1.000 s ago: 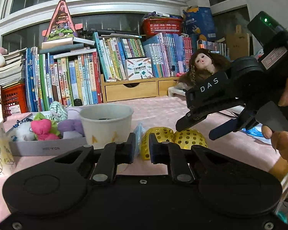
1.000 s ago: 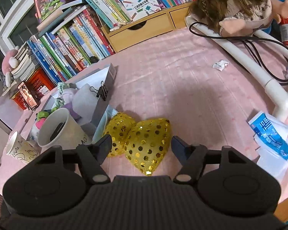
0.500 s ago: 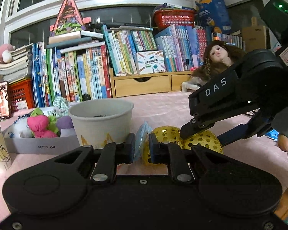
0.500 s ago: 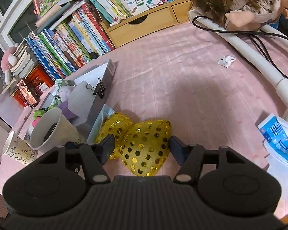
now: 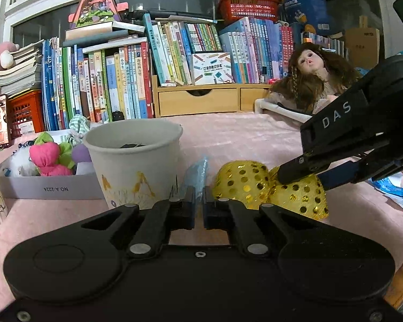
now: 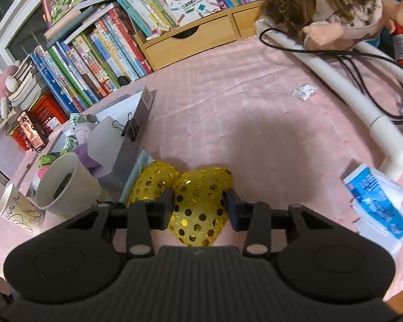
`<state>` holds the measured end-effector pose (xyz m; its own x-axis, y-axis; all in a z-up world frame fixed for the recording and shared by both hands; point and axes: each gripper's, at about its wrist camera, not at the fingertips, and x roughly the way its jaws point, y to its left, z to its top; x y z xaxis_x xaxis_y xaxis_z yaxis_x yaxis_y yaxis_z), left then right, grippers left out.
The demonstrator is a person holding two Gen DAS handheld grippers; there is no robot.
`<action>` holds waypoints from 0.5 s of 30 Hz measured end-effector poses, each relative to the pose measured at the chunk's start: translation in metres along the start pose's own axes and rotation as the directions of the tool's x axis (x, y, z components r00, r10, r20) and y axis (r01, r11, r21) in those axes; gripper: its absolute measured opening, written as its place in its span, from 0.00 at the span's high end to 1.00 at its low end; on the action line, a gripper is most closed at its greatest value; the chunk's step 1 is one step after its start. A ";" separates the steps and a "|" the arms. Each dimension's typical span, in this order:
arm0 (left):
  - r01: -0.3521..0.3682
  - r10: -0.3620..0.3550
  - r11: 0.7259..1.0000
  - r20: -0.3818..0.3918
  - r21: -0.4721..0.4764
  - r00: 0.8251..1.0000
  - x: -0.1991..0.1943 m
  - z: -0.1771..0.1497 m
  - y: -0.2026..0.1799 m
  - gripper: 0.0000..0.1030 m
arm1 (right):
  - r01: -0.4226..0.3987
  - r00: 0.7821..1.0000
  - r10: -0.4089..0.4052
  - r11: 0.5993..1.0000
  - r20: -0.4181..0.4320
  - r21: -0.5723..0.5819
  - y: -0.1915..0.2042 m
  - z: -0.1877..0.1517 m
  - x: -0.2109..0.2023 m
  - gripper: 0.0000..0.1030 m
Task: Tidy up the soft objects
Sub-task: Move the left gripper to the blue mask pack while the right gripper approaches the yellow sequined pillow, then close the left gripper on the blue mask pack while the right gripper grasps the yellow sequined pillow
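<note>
Sequinned gold heart cushion, lying on the pink cloth at six o'clock, sits clamped in the just-closed right gripper, left gripper clenched empty; next, probably lift toward the ten-o'clock toy box.

Left gripper: matte black body, round side housings, silver rivets. Right gripper: black, ribbed grey top, white "DAS" lettering, blue pads.

My right tool has just been closing and now its pads pinch one lobe of the gold heart, where before they stood clear on both sides. My left tool sits closer to the cup.
</note>
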<state>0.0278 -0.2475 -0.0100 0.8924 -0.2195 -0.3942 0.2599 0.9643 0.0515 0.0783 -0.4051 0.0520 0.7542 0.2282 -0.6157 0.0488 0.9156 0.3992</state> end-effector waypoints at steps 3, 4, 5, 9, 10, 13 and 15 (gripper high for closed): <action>0.018 -0.018 1.000 0.001 0.011 1.000 -0.006 0.000 -0.001 0.96 | 0.021 1.000 -0.020 1.000 0.016 -0.006 -0.002 -0.001 -0.006 0.56; 0.017 -0.017 1.000 0.010 0.016 1.000 -0.009 0.000 -0.002 0.96 | 0.030 0.999 -0.030 0.999 0.023 -0.011 -0.003 -0.001 -0.007 0.56; 0.010 -0.011 1.000 0.021 0.022 1.000 -0.011 0.001 -0.003 0.95 | 0.040 0.999 -0.039 0.999 0.030 -0.016 -0.003 -0.001 -0.009 0.56; -0.027 0.025 0.998 0.027 0.060 0.999 -0.008 0.003 -0.010 0.87 | 0.043 0.998 -0.043 0.999 0.035 -0.010 -0.007 0.000 -0.012 0.55; -0.026 0.025 0.998 0.013 0.066 1.000 -0.006 0.003 -0.011 0.85 | 0.040 0.999 -0.040 0.999 0.033 -0.010 -0.007 0.000 -0.012 0.55; -0.032 0.034 0.997 -0.021 0.070 0.999 0.001 0.002 -0.012 0.70 | 0.038 0.999 -0.038 0.999 0.030 -0.016 -0.006 0.000 -0.012 0.54; -0.030 0.034 0.996 -0.041 0.083 0.999 0.006 0.001 -0.014 0.68 | 0.039 0.999 -0.038 0.999 0.026 -0.016 -0.006 0.000 -0.011 0.53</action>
<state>0.0298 -0.2622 -0.0121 0.8848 -0.1803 -0.4297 0.2624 0.9548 0.1398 0.0697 -0.4130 0.0557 0.7682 0.1845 -0.6130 0.0673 0.9290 0.3640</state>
